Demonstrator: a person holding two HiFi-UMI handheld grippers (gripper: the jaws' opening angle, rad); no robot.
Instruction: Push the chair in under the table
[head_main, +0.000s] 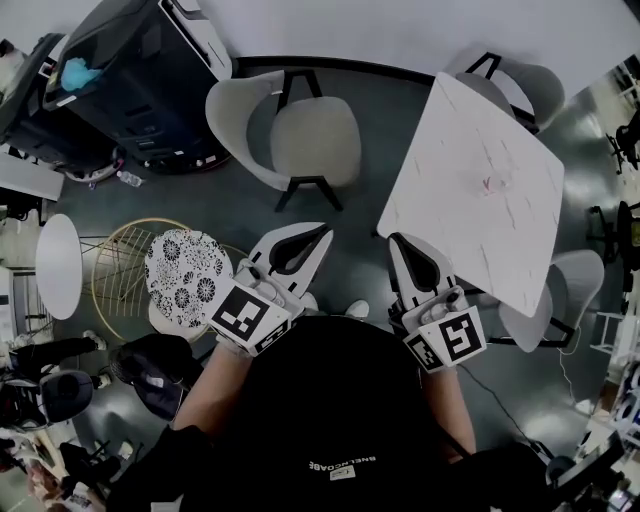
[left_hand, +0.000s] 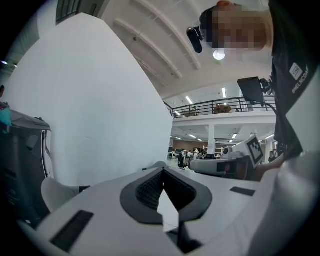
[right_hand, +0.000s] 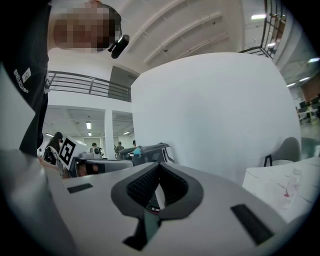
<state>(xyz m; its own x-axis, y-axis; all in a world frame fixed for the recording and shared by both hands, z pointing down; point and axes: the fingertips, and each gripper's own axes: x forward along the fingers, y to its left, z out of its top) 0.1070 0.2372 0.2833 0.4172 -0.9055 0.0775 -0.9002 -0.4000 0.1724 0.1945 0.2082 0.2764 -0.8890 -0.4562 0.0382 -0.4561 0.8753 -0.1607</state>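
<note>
Grey in the shell and black in the legs, the chair (head_main: 300, 135) stands on the dark floor close to the white wall, well apart from the white counter (head_main: 480, 190) to its right. Its seat seems turned toward the counter, but no part of it is under the top. Two other chairs (head_main: 560, 295) at the counter's far and right sides are tucked in.

As a judgement, the task has not begun. Neither gripper touches the chair, and bare floor lies between them and it. The left gripper (head_main: 320, 234) has its jaws together with nothing between them, as its own view shows (left_hand: 162, 170). The right gripper (head_main: 396, 240) is likewise closed and empty (right_hand: 159, 165). Both are held level in front of the person, the left one nearer the chair and the right one just beside the counter's near corner. All of the work is left: reaching the chair, setting a gripper against its back and sliding it across until the seat goes beneath the top.

For writing, there is little. A small white print sits on the person's black shirt (head_main: 340, 466), too small to read with confidence. Each gripper's cube carries black-and-white square markers without letters. No brand or label shows on the chair or counter.
</note>
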